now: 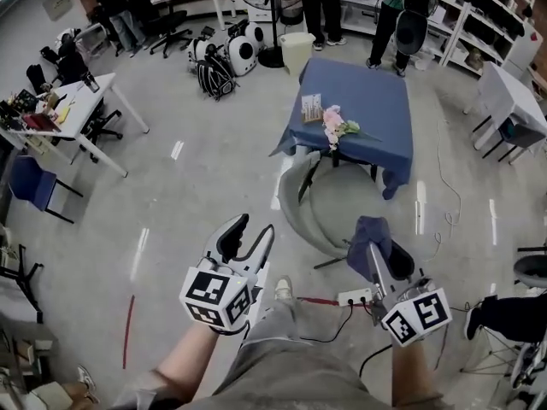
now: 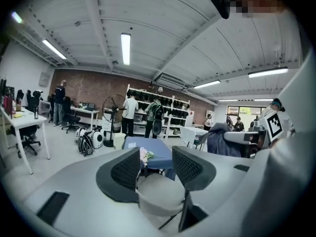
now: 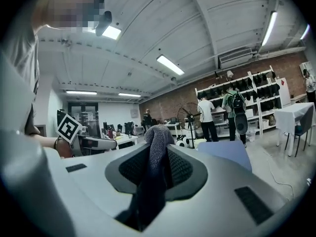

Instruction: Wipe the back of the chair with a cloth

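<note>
Dark-blue cloth (image 1: pixel 367 231): bunched and hanging from the right gripper (image 3: pixel 158 154), low in the head view, just short of the chair.
Right fingers (image 3: pixel 185 169): closed hard on the cloth, a fold of it standing up between them.
Left gripper (image 2: pixel 155 163): fingers (image 2: pixel 126 171) spread wide with nothing held; the chair shows only through the gap, well beyond them.
Chair (image 1: pixel 297 202): pale grey shell on the floor, tucked against the blue-covered surface (image 1: pixel 376 101), between that surface and the person.
Chair heading: seat faces the surface and the pink flowers (image 1: pixel 335 125); the outer face of the back is turned towards the person.
Back, long axis: the curved top rim runs from upper left to lower right in the head view, bowed outwards to the left.
Step in hand (judged): carrying the cloth to the back; no wiping contact yet.
Doing it well (judged): lay a broad fold flat on the shell, not the finger edges; stroke along the rim's curve, then work downwards in overlapping passes.
Free gripper (judged): could steady the rim so that the chair does not slide or turn.
Risk (judged): the loose tail of cloth may drag or slip free under pressure.
</note>
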The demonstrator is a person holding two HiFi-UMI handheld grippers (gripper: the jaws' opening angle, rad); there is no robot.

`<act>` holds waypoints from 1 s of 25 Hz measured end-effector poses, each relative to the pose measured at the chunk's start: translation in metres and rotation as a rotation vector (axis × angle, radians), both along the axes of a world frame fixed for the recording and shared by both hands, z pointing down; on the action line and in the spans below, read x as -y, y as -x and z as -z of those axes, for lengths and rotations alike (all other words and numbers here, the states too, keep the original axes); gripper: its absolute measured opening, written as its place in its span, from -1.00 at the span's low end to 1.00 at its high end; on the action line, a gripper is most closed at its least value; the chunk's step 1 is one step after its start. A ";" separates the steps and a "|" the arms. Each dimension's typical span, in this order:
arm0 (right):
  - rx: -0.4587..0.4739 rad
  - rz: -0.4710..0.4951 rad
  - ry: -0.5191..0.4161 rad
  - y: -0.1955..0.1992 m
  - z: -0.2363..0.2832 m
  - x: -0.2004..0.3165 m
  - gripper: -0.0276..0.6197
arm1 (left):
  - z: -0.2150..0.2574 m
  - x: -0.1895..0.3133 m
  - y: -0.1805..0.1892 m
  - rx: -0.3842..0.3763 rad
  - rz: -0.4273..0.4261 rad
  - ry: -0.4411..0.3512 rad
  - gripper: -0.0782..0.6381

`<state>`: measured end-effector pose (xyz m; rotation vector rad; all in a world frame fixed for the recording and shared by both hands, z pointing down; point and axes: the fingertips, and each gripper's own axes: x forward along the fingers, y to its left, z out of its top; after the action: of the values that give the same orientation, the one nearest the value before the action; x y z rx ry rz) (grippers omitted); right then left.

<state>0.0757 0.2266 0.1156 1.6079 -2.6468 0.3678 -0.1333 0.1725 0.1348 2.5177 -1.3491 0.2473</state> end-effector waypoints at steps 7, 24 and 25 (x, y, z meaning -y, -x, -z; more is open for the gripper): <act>-0.003 -0.043 0.115 0.016 -0.048 0.088 -0.59 | -0.048 0.084 0.005 -0.010 -0.049 0.133 -0.17; -0.010 -0.066 0.300 0.008 -0.159 0.209 -0.59 | -0.159 0.155 -0.014 0.002 -0.058 0.389 -0.17; -0.007 -0.060 0.310 0.007 -0.168 0.216 -0.59 | -0.166 0.159 -0.016 0.008 -0.053 0.402 -0.17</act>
<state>0.0688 0.0109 0.2836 1.5850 -2.3918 0.7310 -0.1172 0.0138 0.3009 2.2173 -1.1055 0.4873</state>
